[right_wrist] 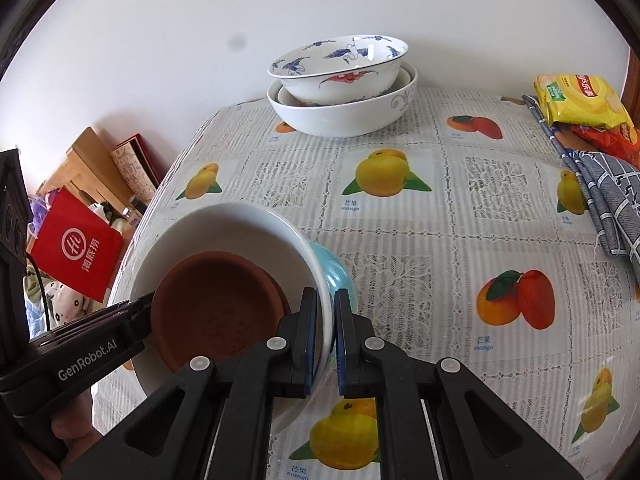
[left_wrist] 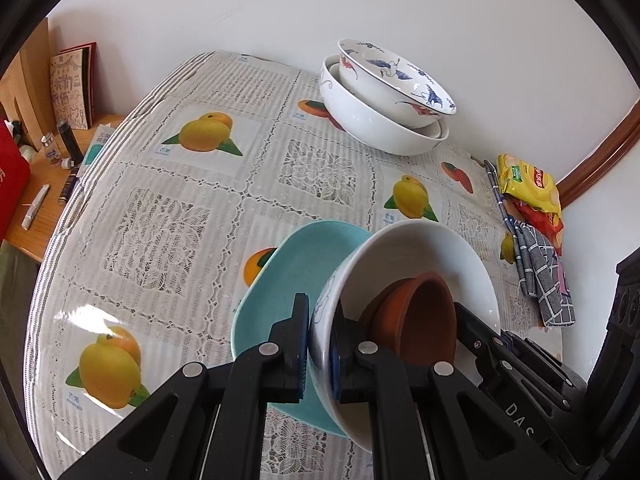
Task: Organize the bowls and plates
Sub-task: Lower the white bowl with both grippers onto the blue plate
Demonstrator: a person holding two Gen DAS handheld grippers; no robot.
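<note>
A white bowl [left_wrist: 416, 248] [right_wrist: 224, 224] holds a small brown dish [left_wrist: 420, 316] [right_wrist: 212, 304] and sits tilted over a light blue plate [left_wrist: 296, 268] [right_wrist: 336, 272]. My left gripper [left_wrist: 320, 344] is shut on the white bowl's left rim. My right gripper [right_wrist: 325, 340] is shut on the bowl's opposite rim and also shows in the left wrist view [left_wrist: 480, 332]. Far back, a crane-patterned bowl [left_wrist: 392, 76] [right_wrist: 340, 64] is nested in a large white bowl [left_wrist: 372, 120] [right_wrist: 344, 112].
A fruit-print tablecloth [left_wrist: 168, 216] [right_wrist: 460, 220] covers the table. Snack packets [left_wrist: 528, 188] [right_wrist: 580, 100] and a checked cloth [left_wrist: 548, 280] [right_wrist: 604, 196] lie at the right edge. A wooden side table [left_wrist: 44, 200] with small items and a red bag [right_wrist: 76, 248] stand left.
</note>
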